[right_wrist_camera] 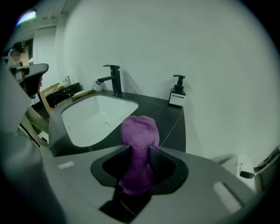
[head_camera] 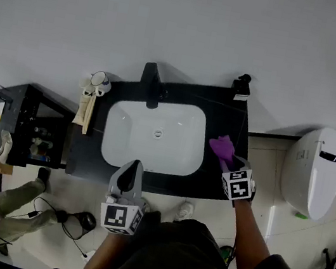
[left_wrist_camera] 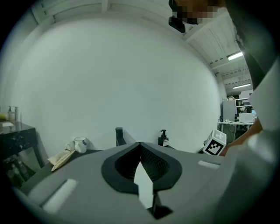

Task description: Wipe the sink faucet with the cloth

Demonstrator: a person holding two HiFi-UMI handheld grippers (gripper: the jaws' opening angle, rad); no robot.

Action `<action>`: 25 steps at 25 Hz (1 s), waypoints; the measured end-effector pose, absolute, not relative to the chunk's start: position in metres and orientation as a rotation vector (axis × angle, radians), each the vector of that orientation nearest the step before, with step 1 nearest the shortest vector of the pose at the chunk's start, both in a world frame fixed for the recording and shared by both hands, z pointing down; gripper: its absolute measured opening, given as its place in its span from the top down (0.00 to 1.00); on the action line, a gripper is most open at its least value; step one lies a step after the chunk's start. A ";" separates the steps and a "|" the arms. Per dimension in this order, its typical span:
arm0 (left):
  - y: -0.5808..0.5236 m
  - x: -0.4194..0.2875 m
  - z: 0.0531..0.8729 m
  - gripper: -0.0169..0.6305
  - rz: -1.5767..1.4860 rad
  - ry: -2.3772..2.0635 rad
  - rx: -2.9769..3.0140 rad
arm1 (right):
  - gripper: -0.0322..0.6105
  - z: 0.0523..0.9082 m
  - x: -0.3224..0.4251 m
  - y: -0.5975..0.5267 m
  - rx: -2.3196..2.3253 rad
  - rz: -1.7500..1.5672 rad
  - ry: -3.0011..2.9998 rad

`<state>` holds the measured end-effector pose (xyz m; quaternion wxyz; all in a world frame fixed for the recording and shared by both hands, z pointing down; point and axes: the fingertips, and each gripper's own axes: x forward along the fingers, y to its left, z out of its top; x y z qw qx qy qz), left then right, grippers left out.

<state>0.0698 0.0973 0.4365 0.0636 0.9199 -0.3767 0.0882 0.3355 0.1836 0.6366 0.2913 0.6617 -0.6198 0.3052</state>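
Observation:
A black faucet point(head_camera: 151, 86) point(right_wrist_camera: 113, 79) point(left_wrist_camera: 119, 136) stands at the back rim of the white sink basin point(head_camera: 155, 135) point(right_wrist_camera: 97, 116) set in a black counter point(head_camera: 230, 109). My right gripper point(head_camera: 227, 159) point(right_wrist_camera: 140, 153) is shut on a purple cloth point(head_camera: 221, 148) point(right_wrist_camera: 140, 144), held over the counter right of the basin, well apart from the faucet. My left gripper point(head_camera: 128, 178) point(left_wrist_camera: 140, 164) hangs at the counter's front edge, shut, with nothing between its jaws.
A black soap dispenser point(head_camera: 242, 86) point(right_wrist_camera: 177, 92) stands at the counter's back right corner. A white mug point(head_camera: 99, 82) point(left_wrist_camera: 80, 144) and a beige cloth point(head_camera: 85, 109) lie at the left. A black shelf unit point(head_camera: 22, 124) is left, a white toilet point(head_camera: 312, 172) right.

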 end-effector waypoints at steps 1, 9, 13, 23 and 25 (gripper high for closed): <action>0.096 0.067 0.439 0.95 0.267 -1.141 2.776 | 0.74 0.639 0.337 0.183 1.764 0.826 -1.649; 0.075 0.056 0.454 0.95 0.264 -1.112 2.749 | 0.83 0.649 0.345 0.178 1.784 0.911 -1.611; 0.056 0.055 0.456 0.95 0.222 -1.063 2.770 | 0.85 0.644 0.344 0.177 1.796 0.916 -1.576; -0.002 0.035 0.443 0.95 0.131 -0.985 2.784 | 0.86 0.547 0.302 0.107 1.954 0.679 -1.681; -0.013 0.027 0.446 0.95 0.119 -0.968 2.783 | 0.86 0.525 0.288 0.081 1.963 0.611 -1.719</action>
